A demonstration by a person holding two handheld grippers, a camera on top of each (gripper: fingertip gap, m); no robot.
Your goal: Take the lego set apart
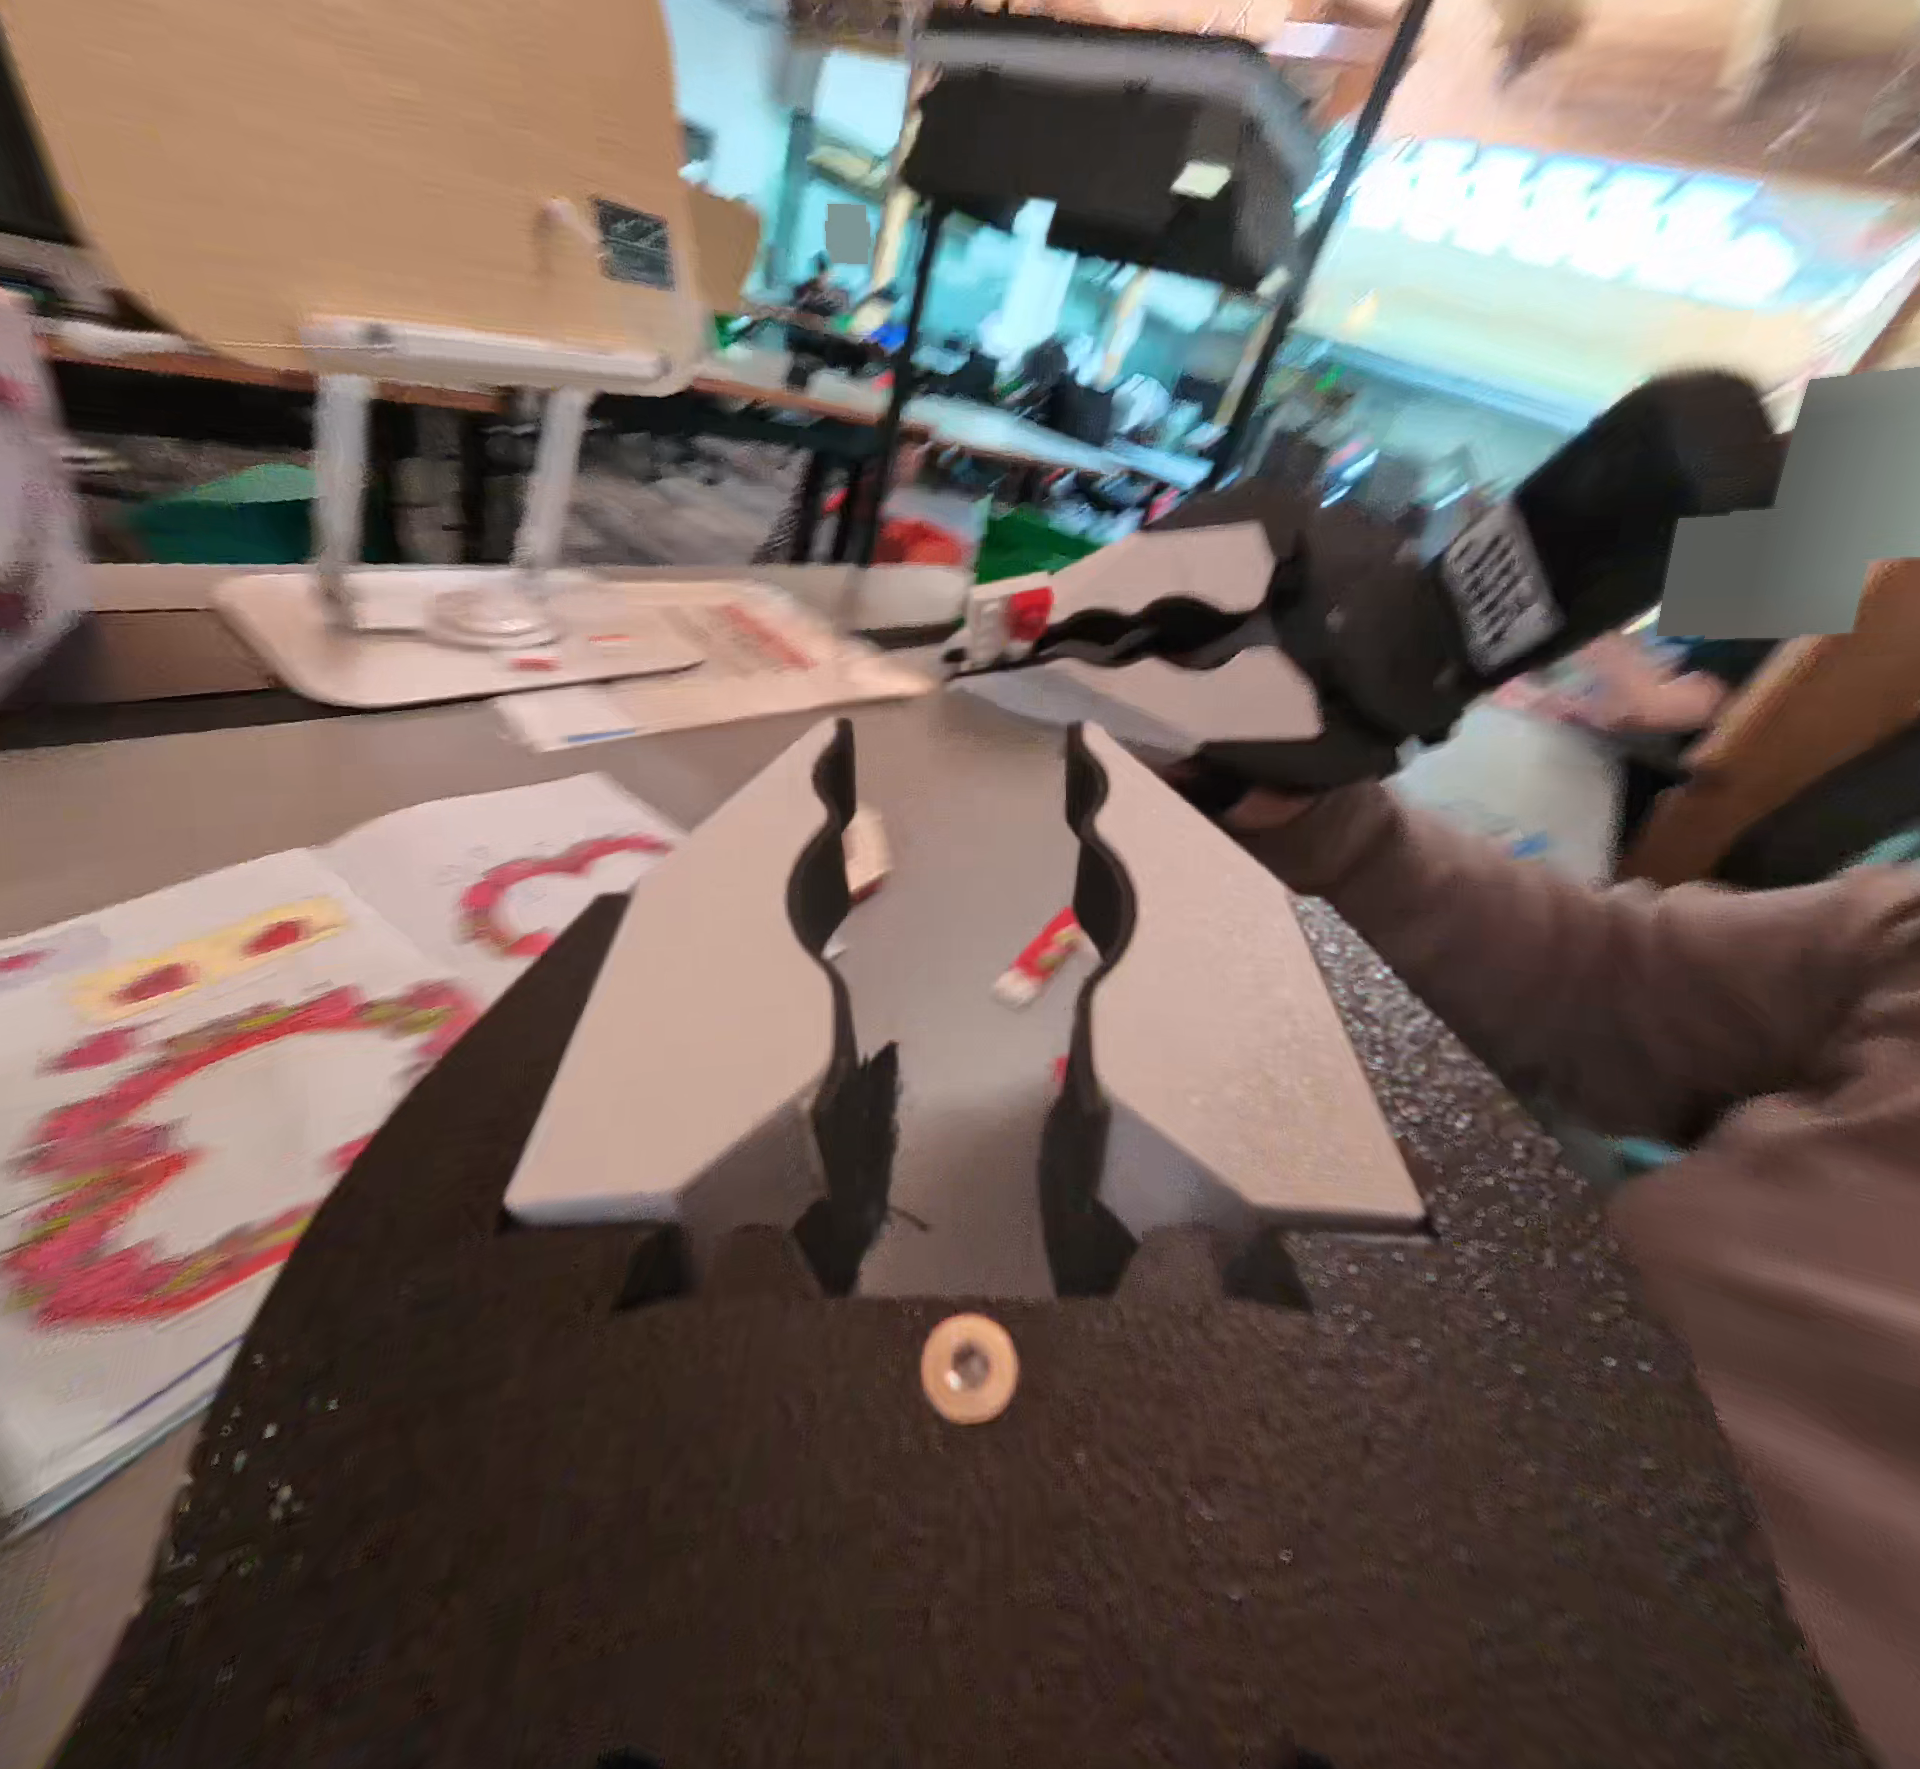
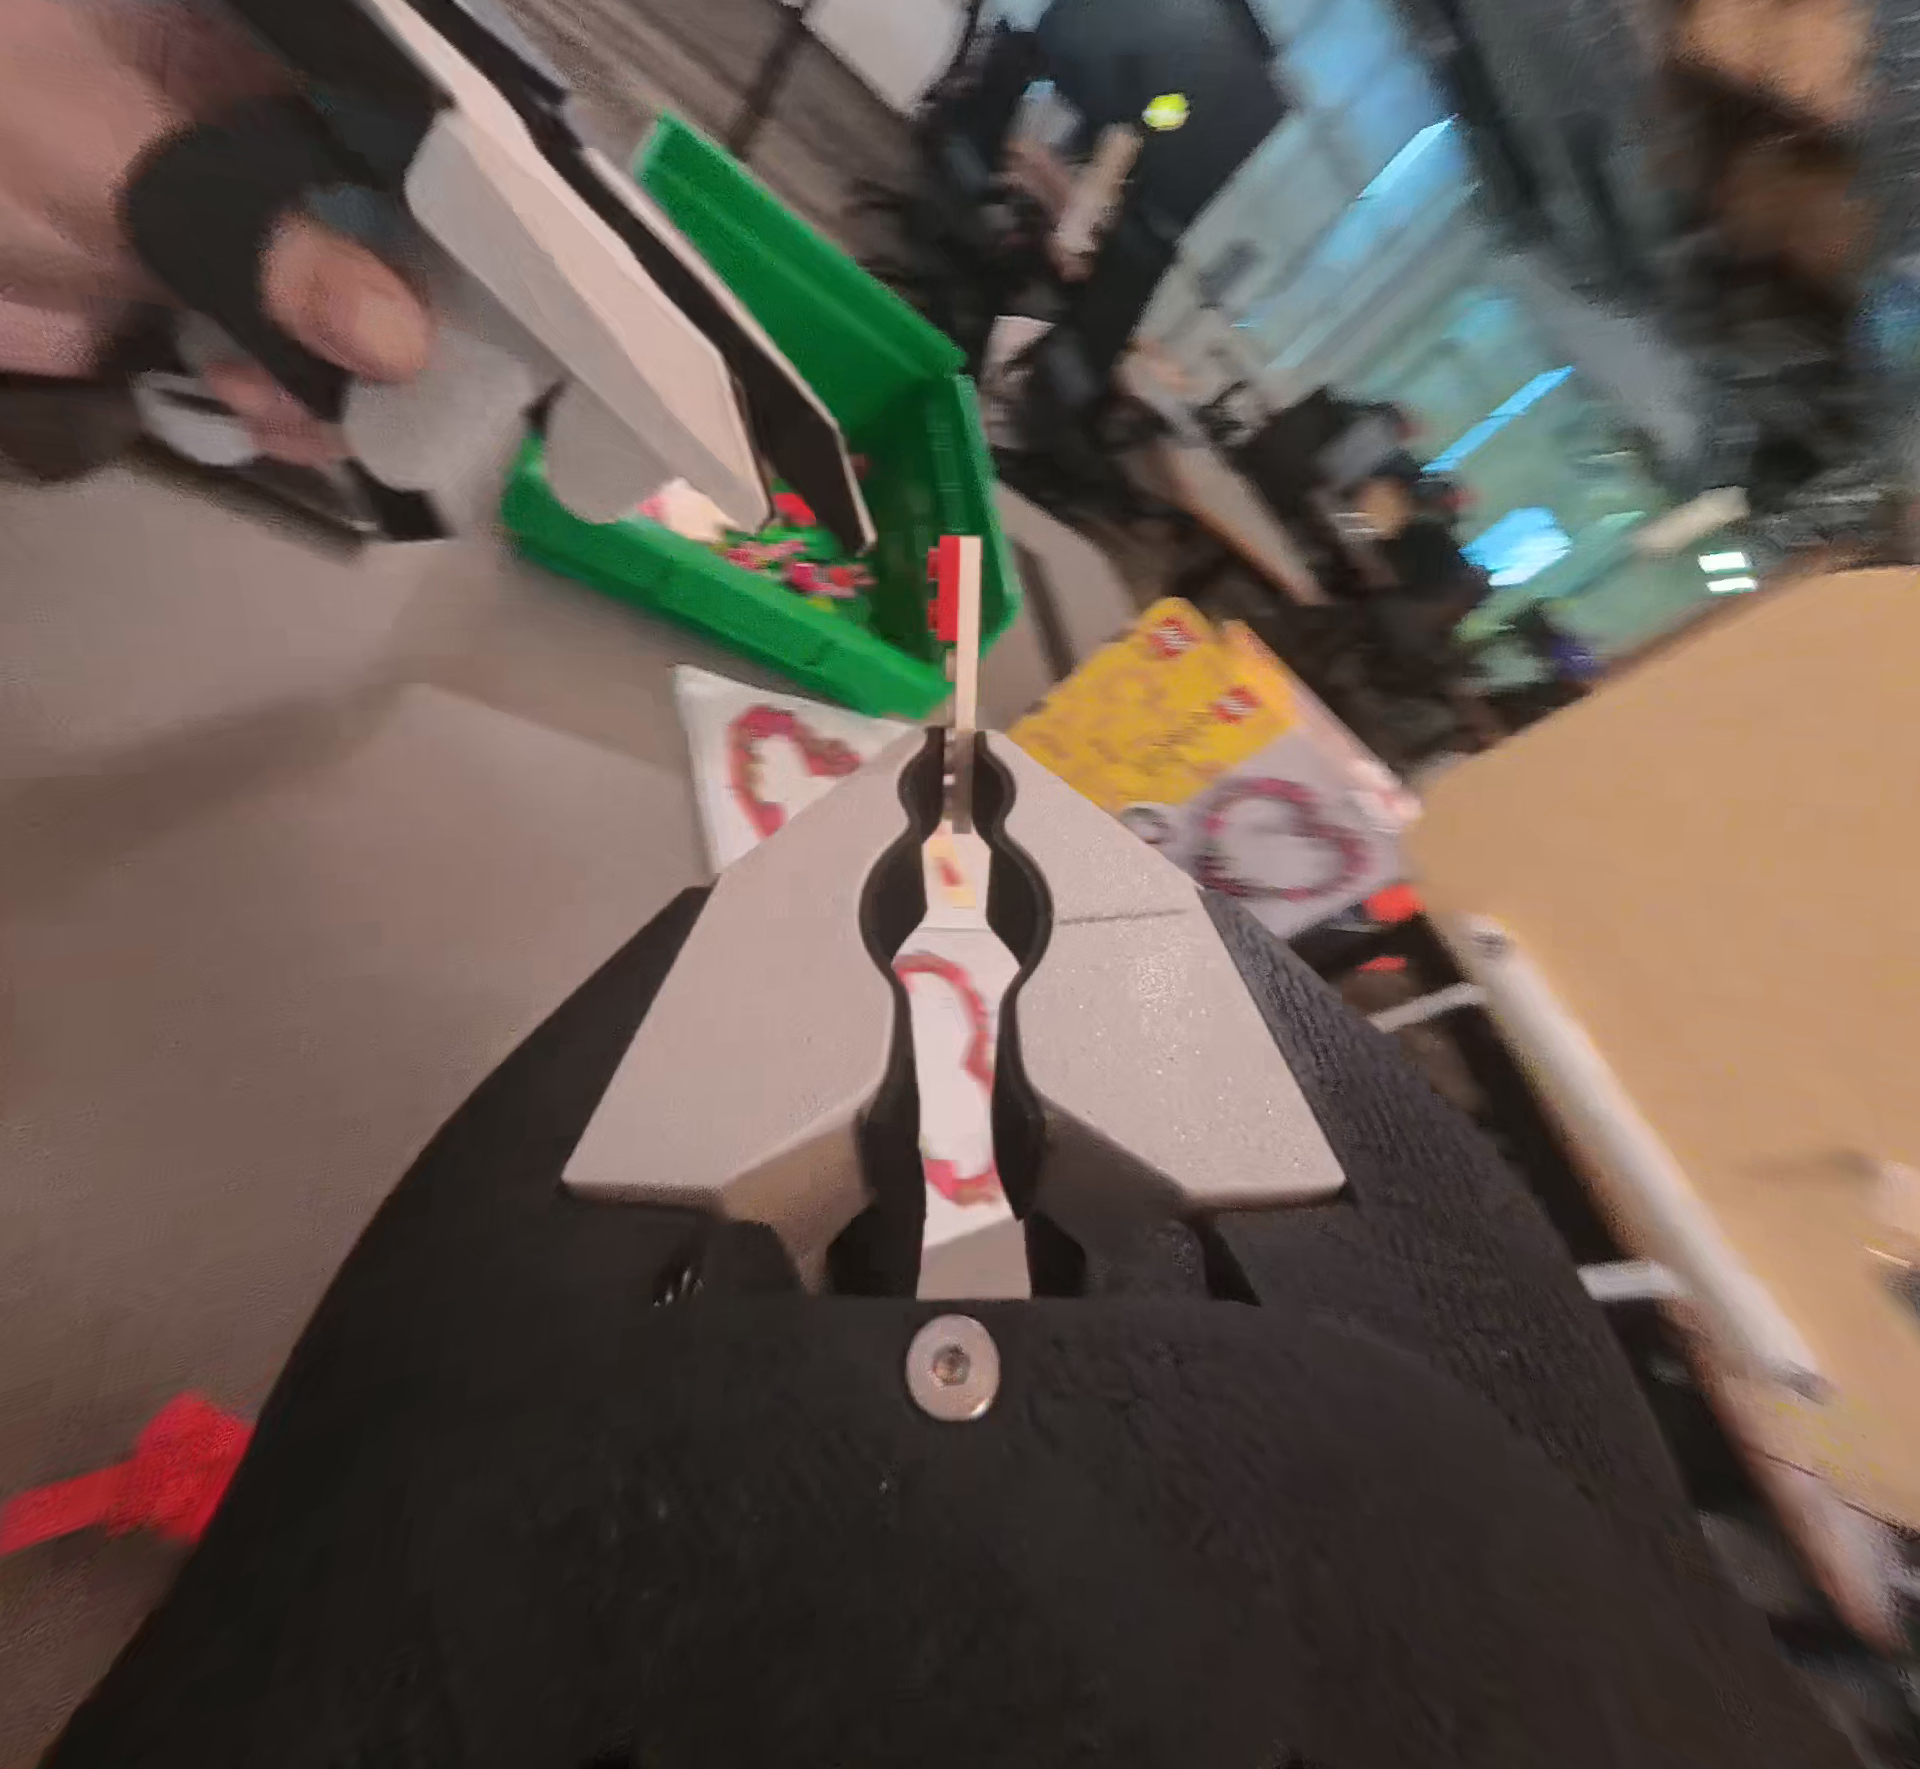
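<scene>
My right gripper (image 2: 961, 745) is shut on a thin white lego plate with red bricks on its side (image 2: 964, 623), which sticks up out of the fingertips. In the left wrist view the right gripper (image 1: 961, 654) comes in from the right, holding that piece (image 1: 1006, 618) above the table. My left gripper (image 1: 958, 743) is open and empty, just below and in front of it. Two small loose lego pieces, one white (image 1: 868, 852) and one red and white (image 1: 1042, 963), lie on the grey table between its fingers. The left gripper (image 2: 816, 524) also shows open at the upper left of the right wrist view.
A green bin (image 2: 831, 348) with loose lego pieces stands behind the grippers. Instruction sheets with red heart pictures (image 1: 208, 1127) (image 2: 769, 763) and a yellow booklet (image 2: 1153, 711) lie on the table. A cardboard panel on a white stand (image 1: 364, 140) (image 2: 1683, 888) stands at the table's edge. The grippers' ends are close to 5 centimetres from one another.
</scene>
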